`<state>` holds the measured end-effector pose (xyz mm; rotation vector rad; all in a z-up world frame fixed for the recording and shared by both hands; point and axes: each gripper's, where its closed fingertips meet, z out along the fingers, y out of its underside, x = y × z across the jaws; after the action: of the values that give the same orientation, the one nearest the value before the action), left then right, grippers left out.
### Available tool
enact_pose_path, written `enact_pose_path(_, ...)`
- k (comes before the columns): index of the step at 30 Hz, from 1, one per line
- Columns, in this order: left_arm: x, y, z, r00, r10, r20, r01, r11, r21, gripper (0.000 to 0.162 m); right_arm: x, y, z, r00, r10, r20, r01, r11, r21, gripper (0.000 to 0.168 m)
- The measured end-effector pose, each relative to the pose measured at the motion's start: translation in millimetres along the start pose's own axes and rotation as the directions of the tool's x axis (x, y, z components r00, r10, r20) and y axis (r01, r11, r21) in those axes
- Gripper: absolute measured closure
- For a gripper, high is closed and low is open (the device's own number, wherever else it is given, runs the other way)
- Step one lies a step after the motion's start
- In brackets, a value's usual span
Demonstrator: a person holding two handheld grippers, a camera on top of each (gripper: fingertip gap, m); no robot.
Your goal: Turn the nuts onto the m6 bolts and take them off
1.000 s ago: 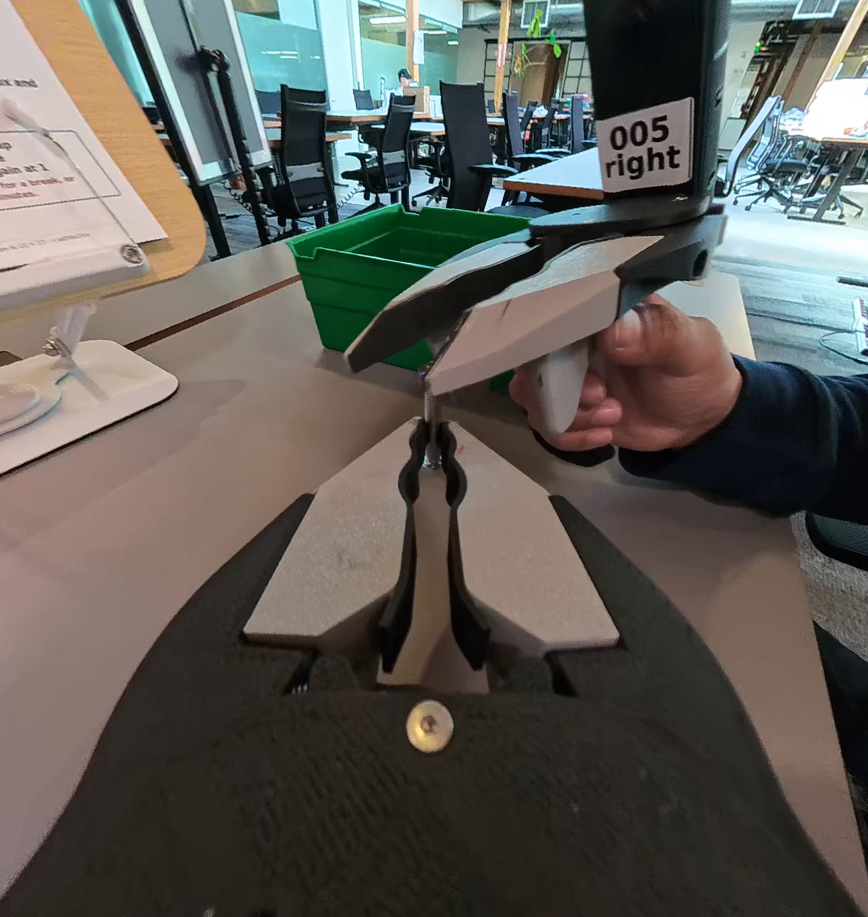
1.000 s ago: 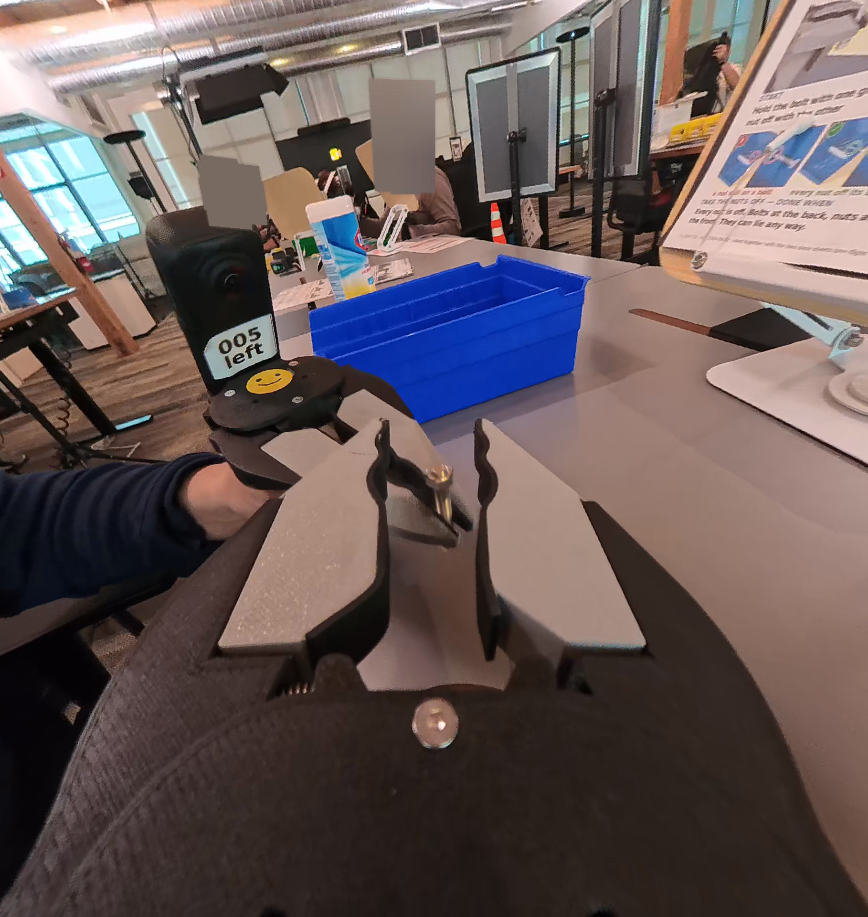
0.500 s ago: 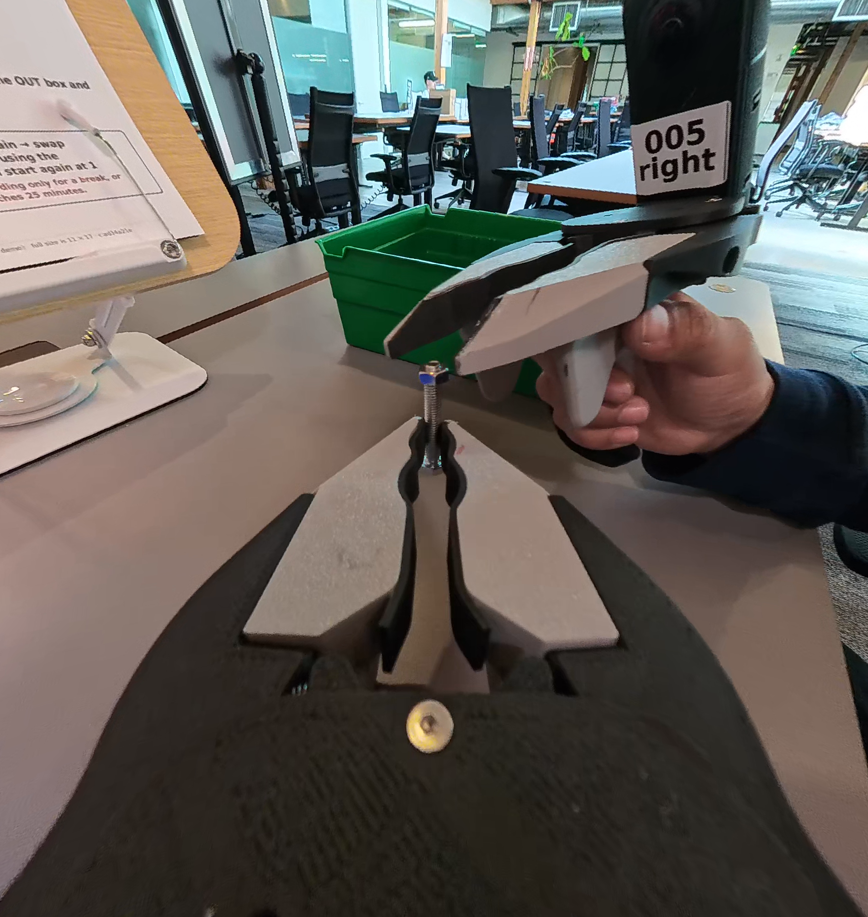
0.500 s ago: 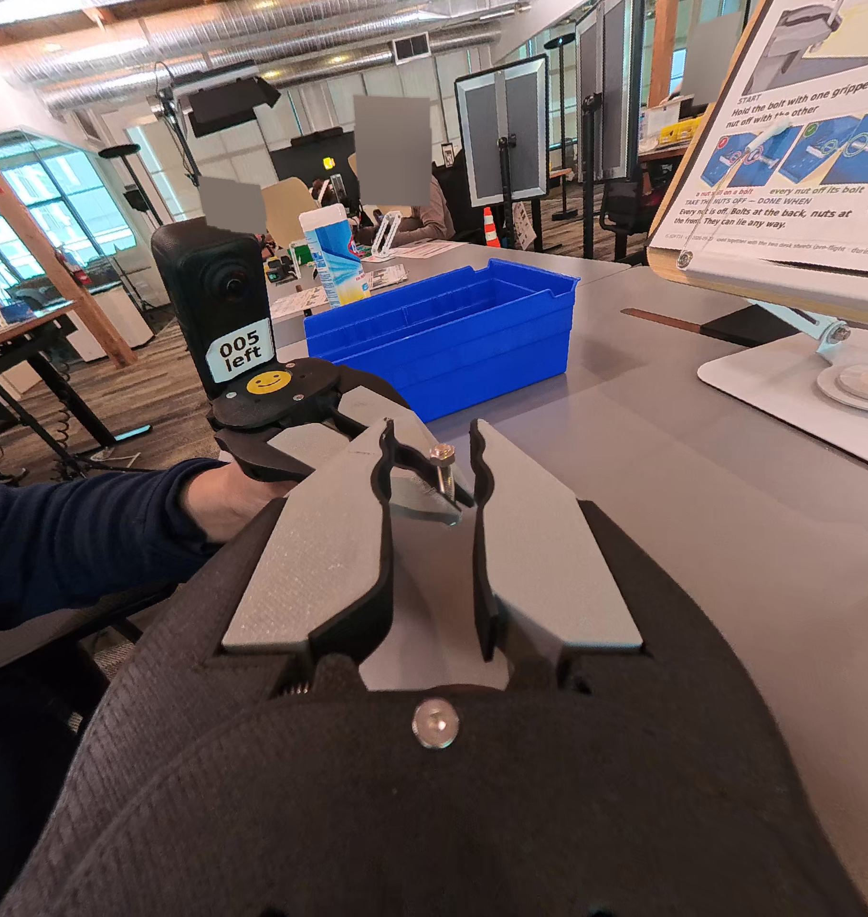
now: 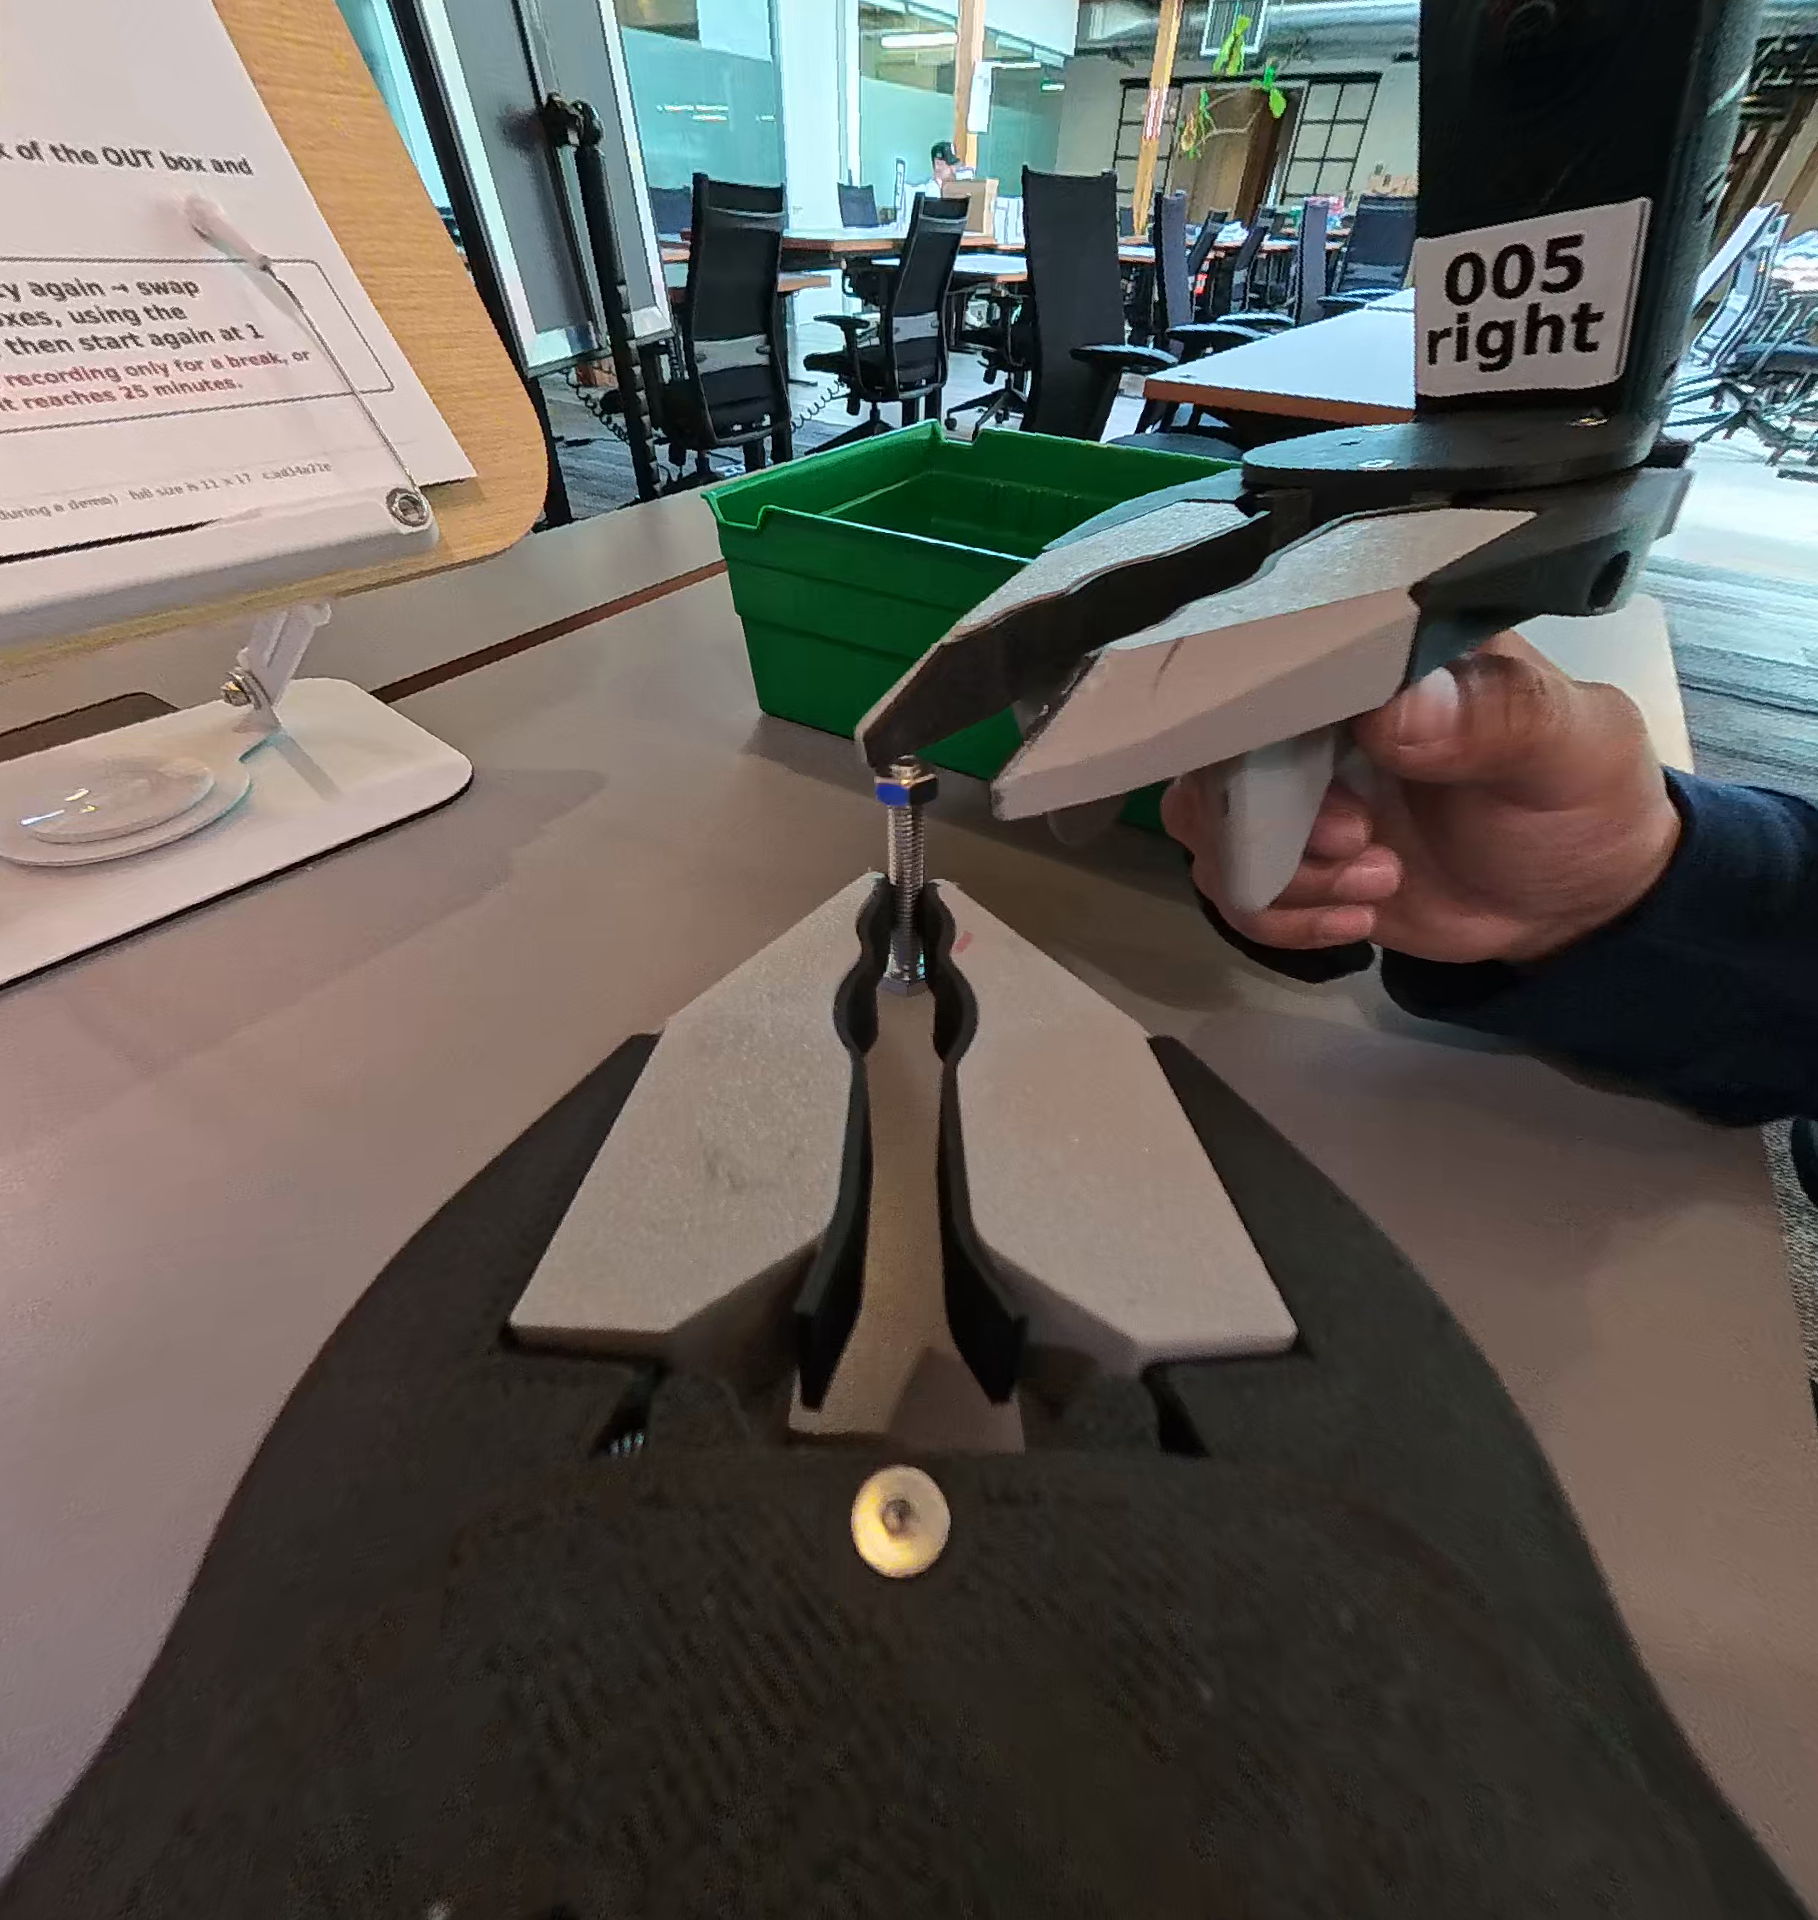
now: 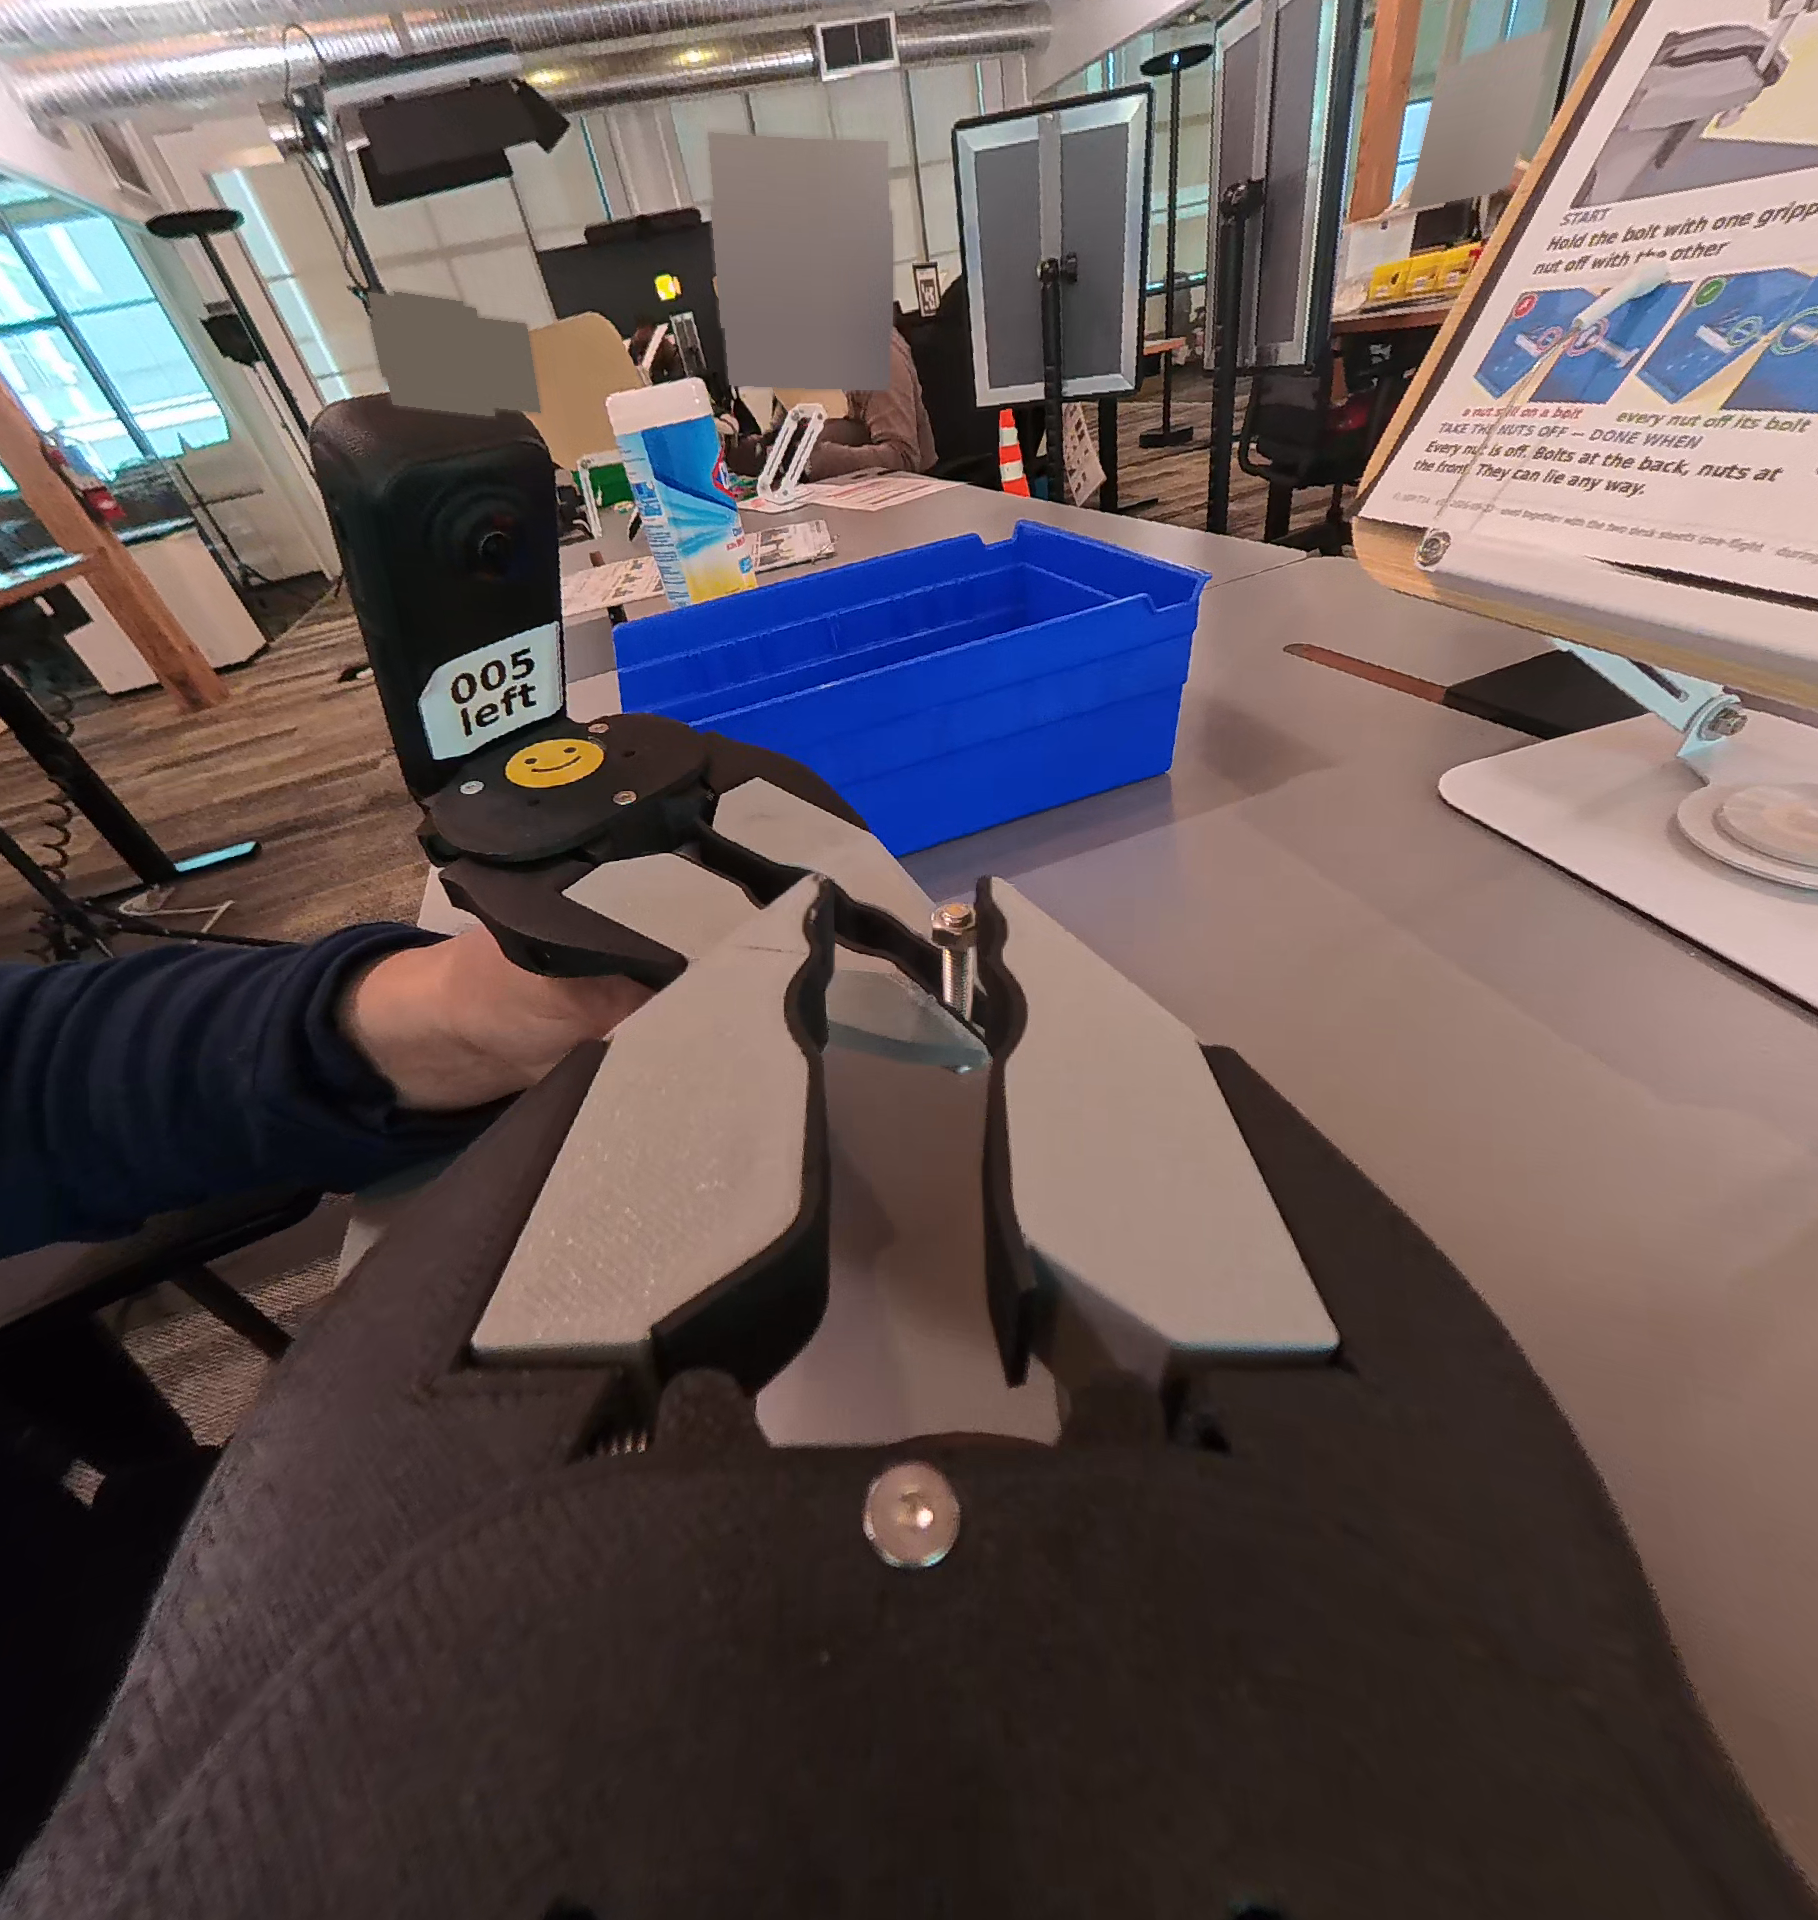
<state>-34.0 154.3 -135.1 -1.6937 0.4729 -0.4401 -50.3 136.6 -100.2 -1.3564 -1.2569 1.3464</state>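
Observation:
My left gripper (image 5: 903, 902) is shut on a silver bolt (image 5: 903, 862) and holds it upright above the grey table (image 5: 365, 1039). A nut (image 5: 903, 795) with a blue ring sits at the bolt's top end. My right gripper (image 5: 936, 774) is open just above it, its far fingertip touching or almost touching the nut. In the right wrist view the bolt (image 6: 955, 971) and nut (image 6: 953, 920) stand between the tips of the open right gripper (image 6: 900, 891), close to the right finger. The left gripper (image 6: 915, 1023) holds the bolt from below.
A green bin (image 5: 884, 582) stands behind the bolt. A blue bin (image 6: 915, 707) stands behind the left gripper. An instruction board on a white stand (image 5: 157, 312) is at the table's back, also in the right wrist view (image 6: 1663, 364). A wipes canister (image 6: 681, 488) stands on the desk beyond the blue bin. My left and right fingertips are right by each other.
The right gripper's fingers covered the bolt's top a second ago; they have lifted slightly and the nut now shows under the far fingertip. The left gripper keeps its hold.

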Motion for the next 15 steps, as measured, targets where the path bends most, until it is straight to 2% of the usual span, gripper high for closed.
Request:
enact_pose_path(7,0,-3,-1,1.000,0.008,0.002,-0.008,1.000,0.013,0.158,7,3,-1,0.999,-0.008,-0.041,0.007,1.000,-0.016,0.143)
enact_pose_path(11,8,-1,1,0.999,0.022,-0.028,-0.021,1.000,0.006,0.158,0,8,5,0.999,-0.033,-0.019,0.032,0.999,-0.035,0.148)
enact_pose_path(15,17,0,4,0.997,0.052,-0.051,-0.052,0.999,0.000,0.158,-7,12,12,1.000,0.004,0.025,-0.003,0.999,-0.045,0.143)
